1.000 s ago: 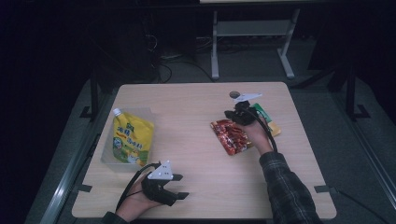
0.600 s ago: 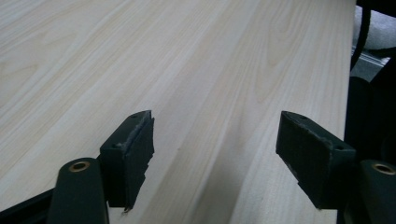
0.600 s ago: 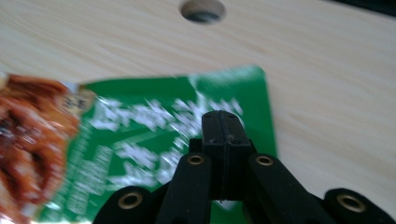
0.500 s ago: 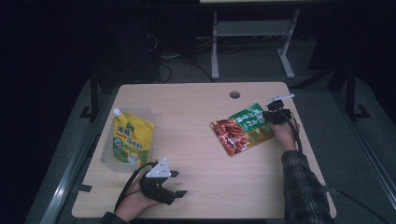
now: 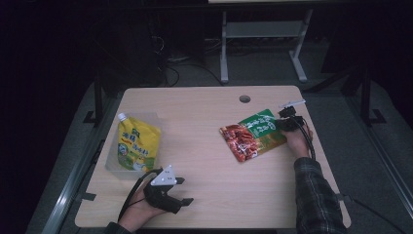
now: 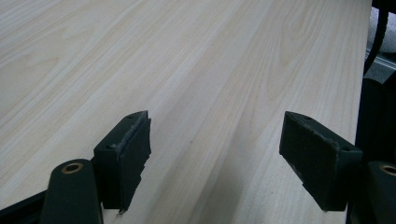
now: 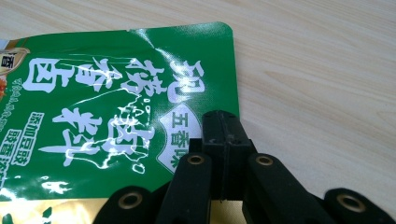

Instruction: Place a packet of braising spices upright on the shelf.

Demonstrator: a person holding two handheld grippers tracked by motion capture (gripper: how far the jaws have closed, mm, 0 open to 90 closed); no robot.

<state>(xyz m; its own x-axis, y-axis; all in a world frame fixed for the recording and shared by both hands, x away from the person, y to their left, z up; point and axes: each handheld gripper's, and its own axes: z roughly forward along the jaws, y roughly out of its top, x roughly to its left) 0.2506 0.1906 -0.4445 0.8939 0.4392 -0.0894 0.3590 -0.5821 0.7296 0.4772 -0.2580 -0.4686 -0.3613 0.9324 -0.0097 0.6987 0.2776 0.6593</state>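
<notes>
A flat snack packet [image 5: 253, 134], red at its near-left end and green at its far-right end, lies on the right half of the wooden table [image 5: 204, 122]. My right gripper [image 5: 283, 122] sits at the packet's green corner. In the right gripper view the jaws are pressed together on the edge of the green packet [image 7: 116, 93], so the right gripper [image 7: 224, 135] is shut on it. My left gripper [image 5: 182, 195] rests near the table's front edge, left of centre. It stands open [image 6: 215, 158] over bare wood with nothing between its fingers.
A yellow spouted pouch [image 5: 134, 144] lies in a shallow clear tray [image 5: 111, 165] at the table's left side. A round cable hole [image 5: 244, 99] sits near the back edge. Dark floor and a metal stand [image 5: 263, 34] lie beyond the table.
My right gripper has moved right toward the table's right edge, and the packet now lies spread with its green end showing. The left gripper has barely shifted.
</notes>
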